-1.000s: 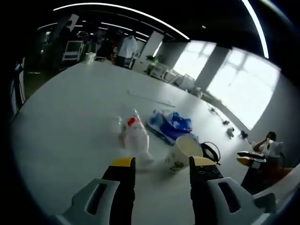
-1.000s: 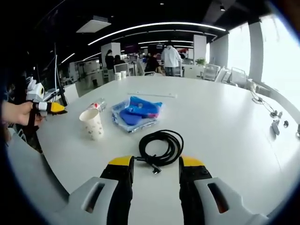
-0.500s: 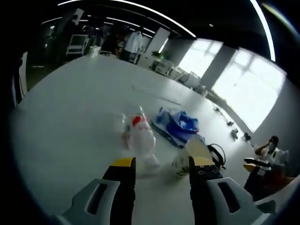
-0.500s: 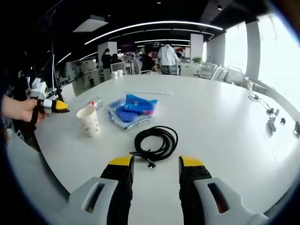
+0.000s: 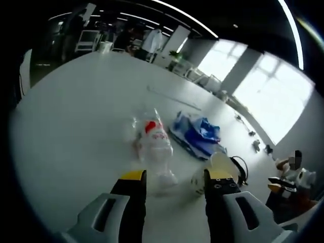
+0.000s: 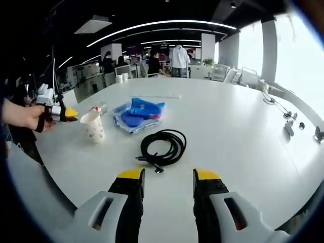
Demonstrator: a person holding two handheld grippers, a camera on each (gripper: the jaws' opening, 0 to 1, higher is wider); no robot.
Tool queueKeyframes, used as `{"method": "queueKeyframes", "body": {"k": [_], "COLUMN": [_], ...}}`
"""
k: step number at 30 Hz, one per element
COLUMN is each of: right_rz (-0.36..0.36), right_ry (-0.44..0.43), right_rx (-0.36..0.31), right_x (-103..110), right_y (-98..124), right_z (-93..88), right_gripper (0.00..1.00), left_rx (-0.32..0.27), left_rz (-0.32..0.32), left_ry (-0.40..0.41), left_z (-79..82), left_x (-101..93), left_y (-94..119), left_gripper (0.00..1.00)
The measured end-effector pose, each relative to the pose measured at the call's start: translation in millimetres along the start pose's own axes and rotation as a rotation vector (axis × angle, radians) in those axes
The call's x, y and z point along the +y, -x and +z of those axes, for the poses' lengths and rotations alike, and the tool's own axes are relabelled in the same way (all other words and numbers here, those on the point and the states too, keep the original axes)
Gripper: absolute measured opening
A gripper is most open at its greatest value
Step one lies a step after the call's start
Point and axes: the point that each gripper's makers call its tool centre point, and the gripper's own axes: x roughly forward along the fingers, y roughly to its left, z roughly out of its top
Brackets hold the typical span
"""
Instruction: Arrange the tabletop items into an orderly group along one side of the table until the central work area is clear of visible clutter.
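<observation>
In the right gripper view, a hand (image 6: pixel 23 115) at the far left edge holds the left gripper (image 6: pixel 65 112) level above the tabletop (image 6: pixel 238 136) edge, its yellow tips pointing toward the paper cup (image 6: pixel 92 126); from this side its jaw gap cannot be told. The cup stands upright near the tabletop's left edge, with a plastic bottle (image 6: pixel 97 108) lying just behind it. Right of the cup sits a clear bag of blue items (image 6: pixel 134 113), and nearer the camera, apart from the bag, lies a coiled black cable (image 6: pixel 163 146) with its plug end trailing toward the right gripper (image 6: pixel 169 178). That gripper hovers low over bare tabletop just short of the cable, jaws released and parted with nothing between them. In the left gripper view, the left gripper (image 5: pixel 172 178) is also released, its jaws spread above the tabletop (image 5: pixel 76 116). The clear bottle (image 5: pixel 154 147) with a red label lies on its side just beyond the left jaw; the paper cup (image 5: pixel 213 172) stands close by the right jaw, partly hidden behind it. Beyond them rests the blue bag (image 5: pixel 198 133), and the black cable (image 5: pixel 239 169) curls at the right past the cup.
</observation>
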Motion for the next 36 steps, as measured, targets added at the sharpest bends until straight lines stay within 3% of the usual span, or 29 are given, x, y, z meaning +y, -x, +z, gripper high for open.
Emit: {"method": "queueKeyframes", "body": {"k": [16,36], "right_rz": [-0.005,-0.046], "right_ry": [-0.052,-0.113], "right_rx": [0.029,0.017], "right_x": [2,-11], "right_y": [-2,8], "right_z": [-12.2,-16.5], "right_gripper": [0.34,0.34], "left_rx": [0.023,0.037], "left_rz": [0.062,0.091], "left_ry": [0.023,0.03], "left_z": [-2.3,-3.9], "left_x": [12.1,9.1], "left_y": [-5,-25], "left_gripper": [0.42,0.45]}}
